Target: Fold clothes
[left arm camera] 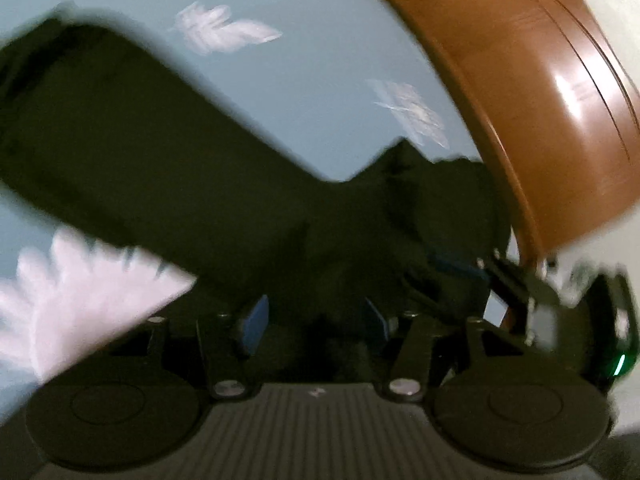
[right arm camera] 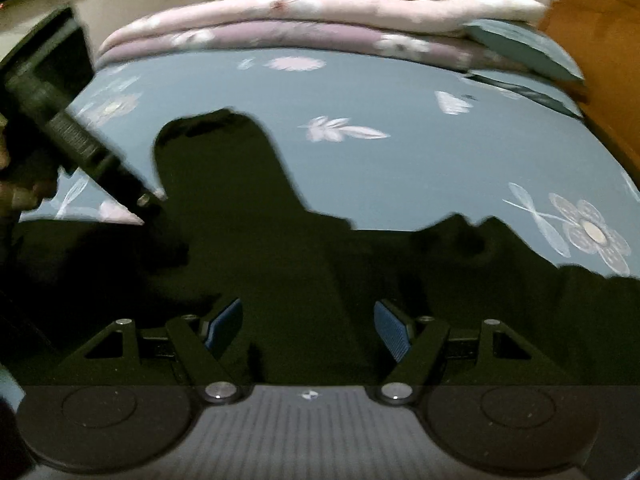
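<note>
The dark garment lies spread on the blue flowered bedsheet, filling the lower half of both wrist views. A long limb of it, sleeve or leg I cannot tell, reaches toward the upper left of the frame. At far left of the right wrist view, I see my left gripper coming down at a slant, a hand behind it. Its tip meets the cloth near that limb's root, probably to pin or pick up an edge. In its own blurred view, the left gripper shows blue pads standing apart with dark cloth between them; I judge it unclamped. At centre, my right gripper hovers low over the garment's body, fingers spread wide, gripping nothing, placed as if to take the near hem. At upper right, folded quilts and the wooden bed frame bound the working surface. No fold line is discernible.
</note>
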The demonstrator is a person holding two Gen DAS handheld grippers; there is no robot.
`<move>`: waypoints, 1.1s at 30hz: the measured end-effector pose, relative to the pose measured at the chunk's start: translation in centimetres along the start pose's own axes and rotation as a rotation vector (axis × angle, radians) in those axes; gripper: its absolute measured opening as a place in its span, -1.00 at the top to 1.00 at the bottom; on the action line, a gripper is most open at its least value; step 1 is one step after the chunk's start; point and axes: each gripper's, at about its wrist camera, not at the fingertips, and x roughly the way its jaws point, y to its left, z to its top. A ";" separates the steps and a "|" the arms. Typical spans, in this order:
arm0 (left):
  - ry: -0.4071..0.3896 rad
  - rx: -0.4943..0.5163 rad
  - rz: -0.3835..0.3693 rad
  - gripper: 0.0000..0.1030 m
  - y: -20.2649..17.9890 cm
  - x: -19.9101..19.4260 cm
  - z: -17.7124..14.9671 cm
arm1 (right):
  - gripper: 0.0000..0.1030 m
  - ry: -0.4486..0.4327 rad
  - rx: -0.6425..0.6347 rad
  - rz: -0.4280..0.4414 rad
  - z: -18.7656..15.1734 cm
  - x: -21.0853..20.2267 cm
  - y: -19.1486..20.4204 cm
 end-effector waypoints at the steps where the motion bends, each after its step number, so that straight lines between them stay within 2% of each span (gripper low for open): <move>1: 0.000 -0.062 -0.026 -0.02 1.0 0.1 -0.3 | -0.49 0.012 -0.024 -0.005 0.1 0.3 0.5; 7: -0.036 -0.260 -0.121 -0.04 3.9 1.7 -1.7 | -0.49 0.013 -0.031 -0.001 0.4 0.5 1.6; 9: -0.056 -0.287 -0.147 -0.10 4.1 2.2 -1.8 | -0.49 0.016 -0.028 -0.016 0.3 0.2 1.5; 18: -0.177 -0.233 -0.124 -0.14 3.5 2.7 -1.0 | -0.49 0.021 0.011 -0.038 -0.3 -0.1 0.7; 21: -0.205 -0.155 -0.112 -0.24 2.6 2.8 -1.2 | -0.49 0.025 0.015 -0.034 -0.4 0.0 0.6; 24: -0.224 -0.074 -0.098 -0.25 1.6 3.1 -1.4 | -0.49 0.024 0.031 -0.031 -0.5 0.1 0.3; 25: -0.231 -0.070 -0.090 -0.21 1.4 3.0 -1.4 | -0.49 0.021 0.039 -0.030 -0.5 0.1 0.2; 26: -0.238 -0.066 -0.082 -0.07 1.3 2.8 -1.4 | -0.49 0.019 0.046 -0.028 -0.6 0.1 0.1; 27: -0.245 -0.061 -0.074 0.18 1.1 2.7 -1.4 | -0.49 0.018 0.050 -0.029 -0.6 0.0 0.0; 28: -0.252 -0.057 -0.065 0.83 1.0 2.6 -1.4 | -0.49 0.018 0.050 -0.032 -0.6 0.0 0.0; 29: -0.258 -0.053 -0.057 0.93 0.9 2.5 -1.5 | -0.49 0.018 0.049 -0.036 -0.7 -0.1 -0.1; 33: -0.286 -0.035 -0.025 0.94 0.3 2.1 -1.5 | -0.49 0.012 0.067 -0.048 -0.9 -0.5 -0.7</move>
